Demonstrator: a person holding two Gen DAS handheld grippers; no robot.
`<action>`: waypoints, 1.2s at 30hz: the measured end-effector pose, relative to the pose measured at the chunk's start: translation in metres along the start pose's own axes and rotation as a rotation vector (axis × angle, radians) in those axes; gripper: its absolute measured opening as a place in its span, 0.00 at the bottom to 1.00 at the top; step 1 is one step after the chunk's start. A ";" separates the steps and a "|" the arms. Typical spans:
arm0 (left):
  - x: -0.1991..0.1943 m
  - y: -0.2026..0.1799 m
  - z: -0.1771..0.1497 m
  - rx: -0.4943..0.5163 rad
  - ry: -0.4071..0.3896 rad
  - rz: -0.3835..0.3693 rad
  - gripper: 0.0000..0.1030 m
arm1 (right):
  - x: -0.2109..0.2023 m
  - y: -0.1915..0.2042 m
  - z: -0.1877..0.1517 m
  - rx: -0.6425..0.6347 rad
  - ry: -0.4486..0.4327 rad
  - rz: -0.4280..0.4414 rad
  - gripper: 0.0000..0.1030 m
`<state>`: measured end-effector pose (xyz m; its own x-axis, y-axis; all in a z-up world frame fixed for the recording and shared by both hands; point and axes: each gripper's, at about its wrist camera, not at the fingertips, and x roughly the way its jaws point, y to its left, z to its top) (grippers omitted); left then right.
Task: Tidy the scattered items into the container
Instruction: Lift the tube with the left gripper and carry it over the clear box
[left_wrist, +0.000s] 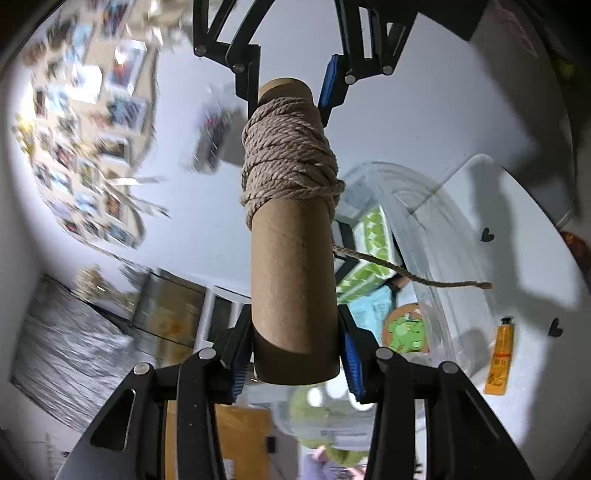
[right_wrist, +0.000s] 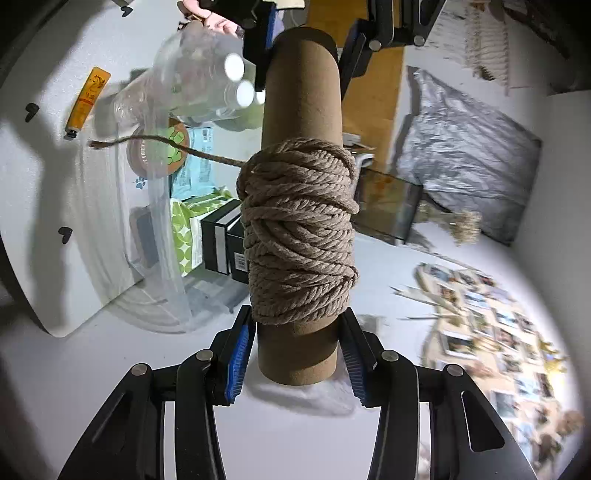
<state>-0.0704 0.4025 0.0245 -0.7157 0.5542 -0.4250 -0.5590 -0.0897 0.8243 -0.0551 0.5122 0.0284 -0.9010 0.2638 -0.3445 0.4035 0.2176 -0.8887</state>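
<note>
Rope (left_wrist: 290, 155) is wound round a brown cardboard tube (left_wrist: 293, 280), and I hold that tube in the air with both tools, one at each end. My left gripper (left_wrist: 295, 354) has its blue pads (left_wrist: 352, 363) pressed on the two sides of the bare end of the tube, so its jaws are only a little way apart and closed on it. My right gripper (right_wrist: 297, 349) does the same at the end near the rope, with its blue pads (right_wrist: 236, 362) tight against the cardboard just below the coils. Each camera also sees the other tool gripping the far end of the tube. One loose rope tail (right_wrist: 162, 146) sticks out from the side of the tube and hangs over the clear bin (right_wrist: 162, 221). The bin sits on the white table (right_wrist: 295, 435) beside and below the tube, not touching it. Inside the bin I see a green and white pack (right_wrist: 186, 232), a black box (right_wrist: 221, 240), a pale blue pack (right_wrist: 195, 166) and a round lid with green on it (right_wrist: 175, 146). An orange tube (left_wrist: 498, 358) lies on a white board (left_wrist: 517, 229) on the far side of the bin from the rope tube. Lots of small photos (right_wrist: 491, 332) lie on the table on the tube's other side, away from the bin, and they look blurry.
</note>
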 end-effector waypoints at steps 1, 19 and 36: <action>0.009 0.001 0.000 -0.018 0.019 -0.033 0.41 | 0.011 0.001 0.001 -0.007 -0.014 0.028 0.45; 0.095 -0.007 0.006 -0.139 0.146 -0.475 0.41 | 0.104 0.026 0.000 -0.012 -0.082 0.449 0.45; 0.118 -0.003 0.009 -0.094 0.256 -0.672 0.40 | 0.086 -0.015 -0.015 0.531 -0.091 0.389 0.67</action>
<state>-0.1490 0.4756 -0.0246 -0.2738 0.3042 -0.9124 -0.9381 0.1249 0.3232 -0.1360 0.5454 0.0162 -0.7249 0.1442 -0.6735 0.5893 -0.3764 -0.7149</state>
